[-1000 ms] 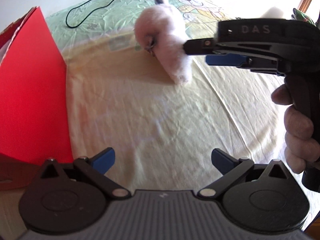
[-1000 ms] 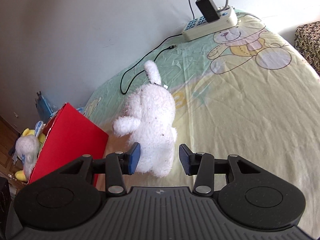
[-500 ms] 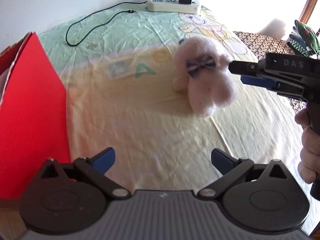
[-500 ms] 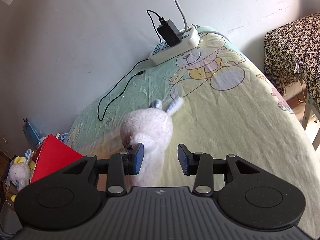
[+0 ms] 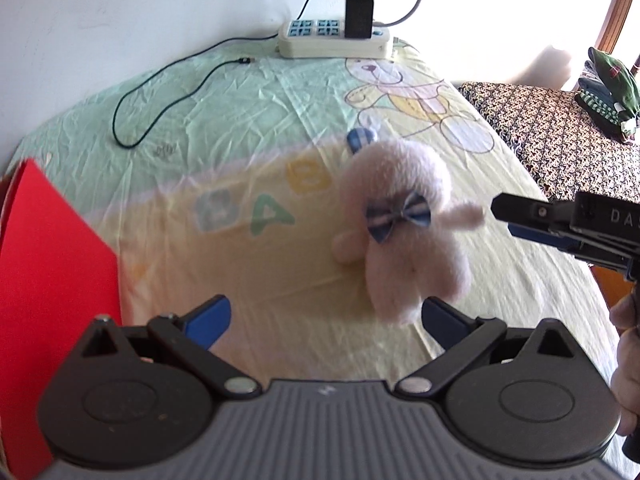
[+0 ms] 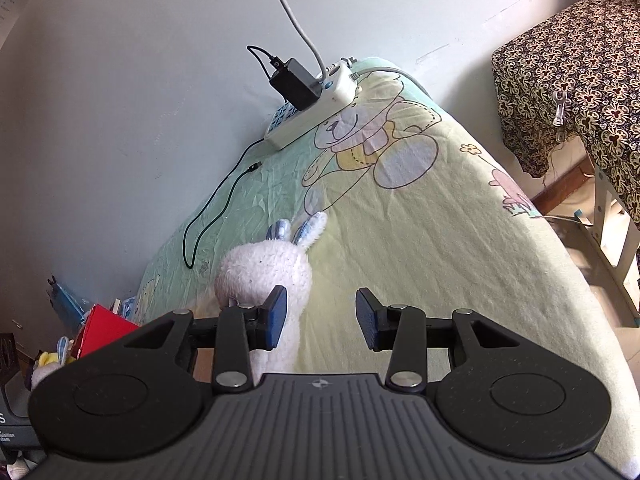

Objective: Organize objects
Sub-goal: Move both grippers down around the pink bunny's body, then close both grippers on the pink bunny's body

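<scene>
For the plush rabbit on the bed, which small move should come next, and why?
Probably bring the right gripper sideways to centre its open jaws on the plush rabbit, then close. The rabbit lies loose on the bedsheet, beside that gripper's left finger rather than between the pads, and the red box waits on the left.

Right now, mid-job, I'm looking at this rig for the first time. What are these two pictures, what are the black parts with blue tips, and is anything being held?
There is no robot here. A person holds a two-finger gripper in each hand, and each gripper has a camera looking along its fingers. One picture comes from the left gripper, the other from the right gripper. Both grippers are open and hold nothing. A blurred plush bunny with a blue bow is on the bed sheet, just beside the right gripper's fingers and not between them. A red box stands at the left edge, and a power strip lies at the far end.
</scene>
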The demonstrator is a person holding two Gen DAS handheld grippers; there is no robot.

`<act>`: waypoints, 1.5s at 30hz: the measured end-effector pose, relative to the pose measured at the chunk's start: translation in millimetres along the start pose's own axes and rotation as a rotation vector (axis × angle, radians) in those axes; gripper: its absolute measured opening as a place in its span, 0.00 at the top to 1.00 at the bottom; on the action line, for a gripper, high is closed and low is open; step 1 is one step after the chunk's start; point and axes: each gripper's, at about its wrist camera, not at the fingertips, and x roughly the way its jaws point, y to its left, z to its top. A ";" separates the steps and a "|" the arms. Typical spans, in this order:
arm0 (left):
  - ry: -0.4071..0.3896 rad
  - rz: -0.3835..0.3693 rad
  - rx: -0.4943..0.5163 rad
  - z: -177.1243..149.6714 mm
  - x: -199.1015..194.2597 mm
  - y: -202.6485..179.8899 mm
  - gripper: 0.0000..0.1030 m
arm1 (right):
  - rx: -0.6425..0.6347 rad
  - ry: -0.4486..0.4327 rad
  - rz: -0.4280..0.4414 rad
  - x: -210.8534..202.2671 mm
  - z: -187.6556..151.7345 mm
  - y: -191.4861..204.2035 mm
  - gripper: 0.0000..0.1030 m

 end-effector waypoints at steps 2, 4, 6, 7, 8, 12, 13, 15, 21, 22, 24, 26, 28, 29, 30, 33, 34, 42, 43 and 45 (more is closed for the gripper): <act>-0.013 0.001 0.010 6.7 -0.9 -2.5 0.02 | 0.008 -0.004 0.005 -1.5 1.7 -2.6 0.59; -0.025 0.003 0.016 13.3 -1.6 -4.8 0.02 | 0.020 -0.005 0.019 -2.3 3.3 -4.5 0.59; -0.038 -0.002 0.017 19.7 -1.8 -6.8 0.02 | 0.033 -0.002 0.040 -1.3 5.1 -5.0 0.59; -0.046 -0.012 0.013 22.2 -1.4 -7.5 0.02 | 0.038 0.000 0.052 -0.4 6.6 -5.1 0.59; -0.053 -0.026 0.008 24.4 -0.5 -7.6 0.02 | 0.043 0.001 0.061 0.7 7.8 -4.9 0.59; -0.052 -0.087 -0.020 26.9 10.7 -7.0 0.05 | 0.063 0.015 0.089 6.5 11.4 -4.5 0.59; -0.044 -0.107 -0.030 27.1 14.9 -5.7 0.06 | 0.069 0.021 0.095 8.4 11.7 -4.7 0.59; -0.042 -0.137 -0.051 26.9 21.2 -2.1 0.08 | 0.071 0.037 0.108 12.6 11.4 -4.0 0.59; -0.054 -0.165 -0.104 31.3 33.1 9.7 0.10 | 0.063 0.073 0.134 27.4 10.8 -1.3 0.59; -0.049 -0.168 -0.107 32.0 36.3 10.3 0.11 | 0.067 0.080 0.137 30.9 10.7 -1.3 0.59; -0.041 -0.180 -0.110 32.2 42.3 10.9 0.11 | 0.075 0.091 0.143 37.2 10.2 -1.7 0.59; -0.040 -0.197 -0.116 32.3 46.6 11.3 0.11 | 0.091 0.098 0.159 42.8 10.8 -3.1 0.58; -0.043 -0.207 -0.115 33.2 49.7 11.3 0.10 | 0.107 0.103 0.170 47.4 11.9 -4.9 0.54; -0.044 -0.213 -0.115 33.8 51.5 11.6 0.10 | 0.116 0.106 0.175 49.8 12.0 -6.7 0.54; -0.044 -0.220 -0.118 34.1 53.4 12.2 0.10 | 0.125 0.111 0.180 52.5 12.0 -8.6 0.54; -0.030 -0.262 -0.127 34.9 61.0 12.4 0.15 | 0.149 0.131 0.220 58.7 11.4 -12.9 0.55; -0.028 -0.273 -0.130 35.3 62.9 12.2 0.16 | 0.148 0.137 0.231 60.5 10.9 -12.5 0.55; -0.029 -0.331 -0.127 37.3 66.0 9.0 0.35 | 0.175 0.154 0.266 66.1 8.9 -17.9 0.56; -0.030 -0.335 -0.126 37.4 64.8 8.1 0.36 | 0.181 0.156 0.269 65.3 8.5 -18.4 0.56; -0.033 -0.329 -0.117 36.4 61.6 6.2 0.38 | 0.184 0.159 0.269 61.8 8.0 -17.3 0.58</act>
